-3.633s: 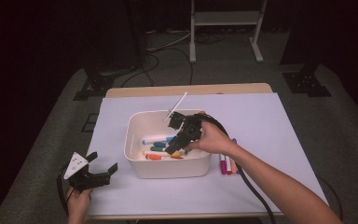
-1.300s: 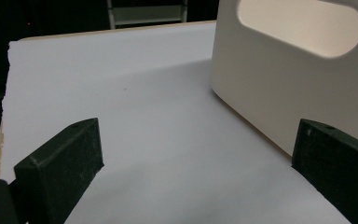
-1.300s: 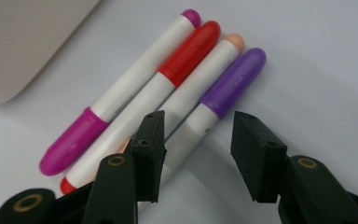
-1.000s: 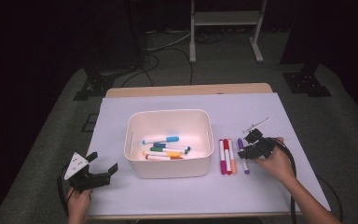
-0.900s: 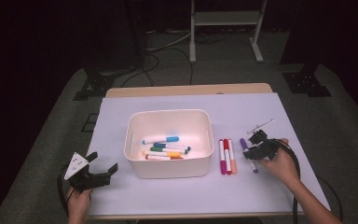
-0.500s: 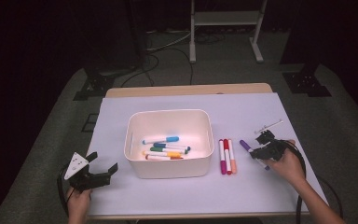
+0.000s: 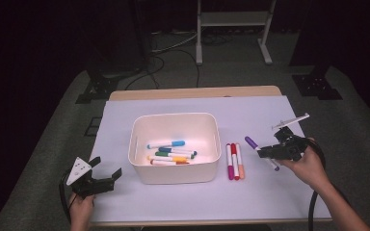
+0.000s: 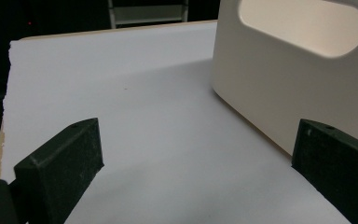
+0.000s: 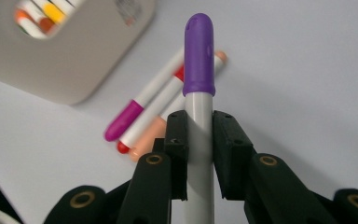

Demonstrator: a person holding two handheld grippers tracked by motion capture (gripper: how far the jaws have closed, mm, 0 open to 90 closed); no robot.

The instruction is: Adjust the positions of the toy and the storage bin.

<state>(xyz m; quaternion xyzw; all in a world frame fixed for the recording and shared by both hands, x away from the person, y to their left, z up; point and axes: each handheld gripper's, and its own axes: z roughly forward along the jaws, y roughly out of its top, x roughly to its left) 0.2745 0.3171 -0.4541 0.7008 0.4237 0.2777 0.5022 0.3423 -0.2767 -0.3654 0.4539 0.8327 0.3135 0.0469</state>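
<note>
Purple-capped marker (image 9: 198, 84) clamped in right hand-held gripper (image 9: 199, 140) above white-covered counter (image 7: 183, 103).
Left hand-held gripper (image 7: 99, 178) wide, empty; dark room, grey floor.

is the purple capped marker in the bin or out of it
Out. The white-barrelled marker with the purple cap is clamped in the right gripper, beside the white plastic bin and clear of the table.
</note>
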